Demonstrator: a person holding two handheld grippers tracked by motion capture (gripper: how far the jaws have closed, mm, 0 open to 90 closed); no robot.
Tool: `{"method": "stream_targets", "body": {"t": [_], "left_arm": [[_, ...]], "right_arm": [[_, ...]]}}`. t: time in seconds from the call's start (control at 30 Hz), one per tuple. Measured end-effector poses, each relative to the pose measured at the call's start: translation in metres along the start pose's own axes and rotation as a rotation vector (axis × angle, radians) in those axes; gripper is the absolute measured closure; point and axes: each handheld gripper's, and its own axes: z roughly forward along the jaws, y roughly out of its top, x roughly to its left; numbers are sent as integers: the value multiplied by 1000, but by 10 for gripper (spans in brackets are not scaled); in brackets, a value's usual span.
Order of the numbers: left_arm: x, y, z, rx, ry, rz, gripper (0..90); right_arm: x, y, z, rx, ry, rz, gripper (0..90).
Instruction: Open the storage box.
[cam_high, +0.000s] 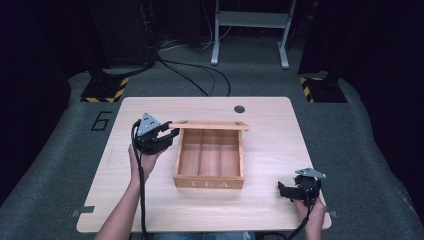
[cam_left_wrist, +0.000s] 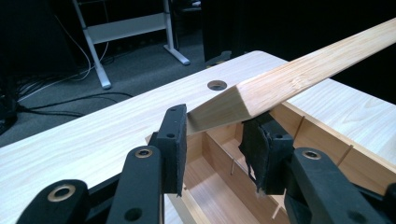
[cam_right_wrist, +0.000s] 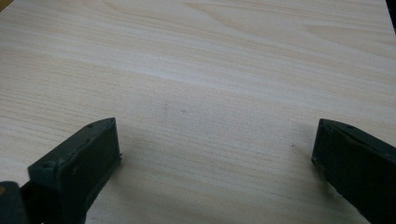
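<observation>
step: swinging the hinged lid (cam_high: 210, 125) of the wooden tea box (cam_high: 209, 183) | left tool (cam_left_wrist: 217, 133) clamped on the lid's corner, lid raised over the open box mid-surface (cam_high: 150, 210) | right tool (cam_right_wrist: 215, 154) jaws wide apart, holding nothing, near the surface's edge | advice: follow the hinge arc, keep the grip square, don't drag the box
</observation>
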Motion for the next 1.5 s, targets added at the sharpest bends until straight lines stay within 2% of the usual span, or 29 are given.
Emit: {"method": "stream_targets", "body": {"t": [0.23,0.63,0.93,1.07,1.3,1.5], "left_arm": [[-6,-17,-5,-15,-11,-17,603],[-15,-43,-11,-8,-25,-34,604],[-20,-62,-13,1,-32,-32,608],[-22,-71,-12,-2,-31,-47,599],[-25,-91,-10,18,-43,-61,569],[-26,-107,-7,55,-62,-75,566]], "right_arm": [[0,0,0,2,-3,-3,4],[0,0,0,3,-2,-5,4],[0,0,0,0,0,-5,5],[0,0,0,0,0,-4,5],[0,0,0,3,-1,-3,5],[0,0,0,4,-1,-4,5]]}}
